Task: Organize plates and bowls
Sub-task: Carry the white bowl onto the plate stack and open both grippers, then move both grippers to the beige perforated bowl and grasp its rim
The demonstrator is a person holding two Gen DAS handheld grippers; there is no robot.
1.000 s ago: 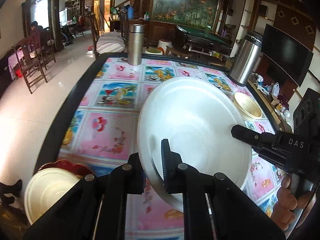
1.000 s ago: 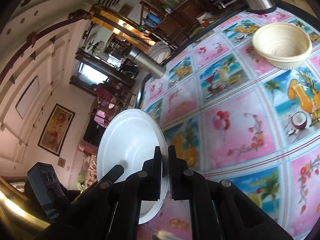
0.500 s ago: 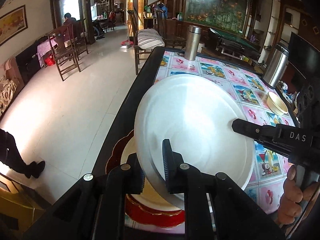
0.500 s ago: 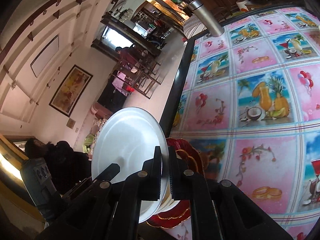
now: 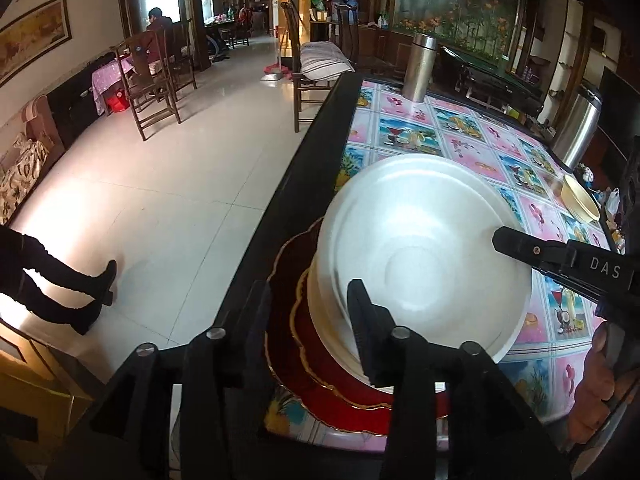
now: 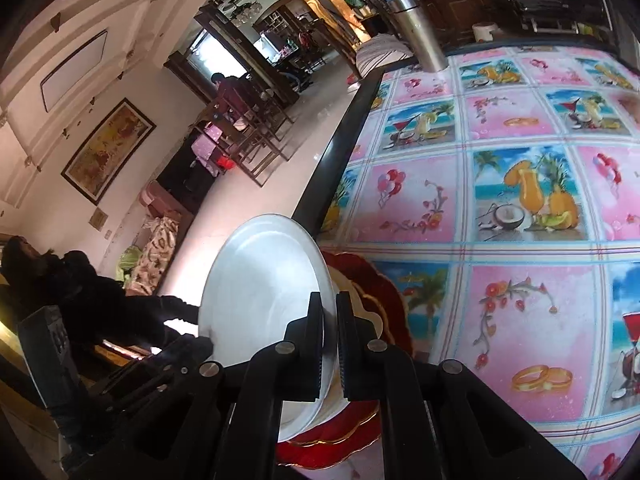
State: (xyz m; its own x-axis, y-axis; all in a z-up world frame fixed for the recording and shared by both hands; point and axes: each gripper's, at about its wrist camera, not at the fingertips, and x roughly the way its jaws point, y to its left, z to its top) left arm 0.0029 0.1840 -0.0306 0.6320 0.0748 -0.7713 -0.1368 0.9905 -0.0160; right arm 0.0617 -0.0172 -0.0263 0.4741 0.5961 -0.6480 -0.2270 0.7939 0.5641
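- Our right gripper (image 6: 329, 344) is clamped on the rim of the white plate (image 5: 424, 256), lower centre of its frame.
- Our left gripper (image 5: 308, 320) stands wide, holding nothing (one finger is over the plate).
- The plate tilts just above the cream dish (image 5: 316, 312) on the red plate (image 5: 320, 384), lower centre; lowering flat comes next, we judge.

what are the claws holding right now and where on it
The right claw pinches the white plate by its rim; the left claw is open around the opposite rim.
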